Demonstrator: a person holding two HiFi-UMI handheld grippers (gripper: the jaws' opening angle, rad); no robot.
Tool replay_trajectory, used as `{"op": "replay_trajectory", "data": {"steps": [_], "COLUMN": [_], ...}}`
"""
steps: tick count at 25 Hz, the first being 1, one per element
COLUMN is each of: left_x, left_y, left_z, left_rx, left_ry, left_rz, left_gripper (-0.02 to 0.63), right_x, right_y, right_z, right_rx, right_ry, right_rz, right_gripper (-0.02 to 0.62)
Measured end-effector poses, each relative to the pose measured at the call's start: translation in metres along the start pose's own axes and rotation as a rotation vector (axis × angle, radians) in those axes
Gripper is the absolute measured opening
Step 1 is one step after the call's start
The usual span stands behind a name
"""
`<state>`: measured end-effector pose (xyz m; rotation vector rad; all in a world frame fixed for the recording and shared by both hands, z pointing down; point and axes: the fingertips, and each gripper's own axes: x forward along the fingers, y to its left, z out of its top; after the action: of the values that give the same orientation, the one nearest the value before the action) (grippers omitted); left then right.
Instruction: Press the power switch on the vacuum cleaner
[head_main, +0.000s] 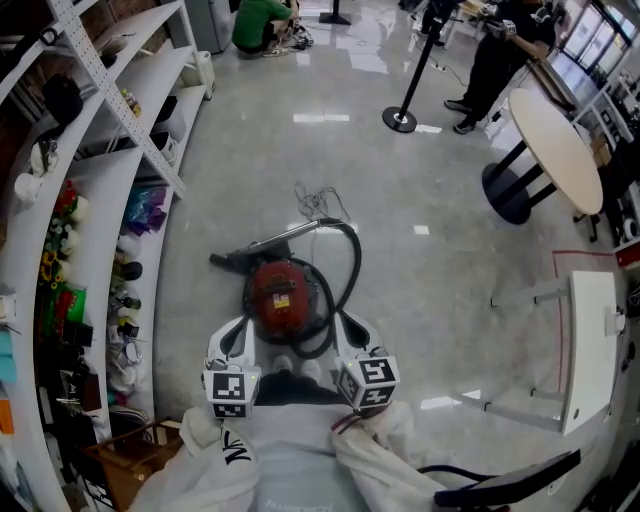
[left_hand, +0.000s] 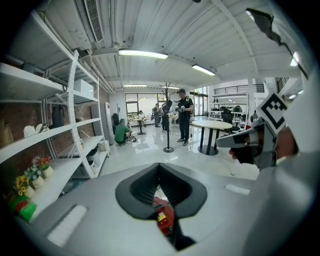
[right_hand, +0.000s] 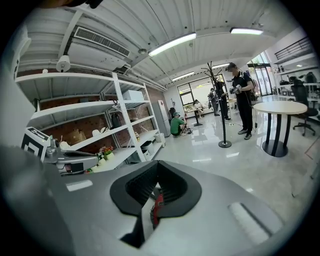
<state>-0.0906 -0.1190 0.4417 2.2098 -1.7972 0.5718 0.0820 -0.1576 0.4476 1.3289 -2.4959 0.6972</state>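
Vacuum cleaner (head_main: 283, 292) lies on the floor (head_main: 430, 290) directly ahead of the person, its red body ringed by a looped hose (head_main: 350, 268). Left tool (head_main: 238, 330) and right tool (head_main: 352, 328) hang one either side of its near edge, neither touching it. Both have jaws pressed together, pinching nothing, probably so that a closed tip can prod the switch. The switch itself cannot be made out.

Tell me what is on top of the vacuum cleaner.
On the vacuum cleaner a small label shows, and a black hose loops over its near part. The left gripper and right gripper cover its near corners; no switch is discernible.
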Motion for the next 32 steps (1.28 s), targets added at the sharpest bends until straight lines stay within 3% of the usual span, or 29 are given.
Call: {"op": "replay_trajectory", "data": {"steps": [32], "left_x": [0.046], "left_y": [0.023], "left_z": [-0.057], "left_rx": [-0.052], "left_ry": [0.101], "left_rz": [-0.018], "left_gripper": [0.0], "right_x": [0.057], "right_y": [0.0], "right_z": [-0.038], "right_rx": [-0.001], "right_ry": [0.124], "right_rz": [-0.009], "right_gripper": [0.002]}}
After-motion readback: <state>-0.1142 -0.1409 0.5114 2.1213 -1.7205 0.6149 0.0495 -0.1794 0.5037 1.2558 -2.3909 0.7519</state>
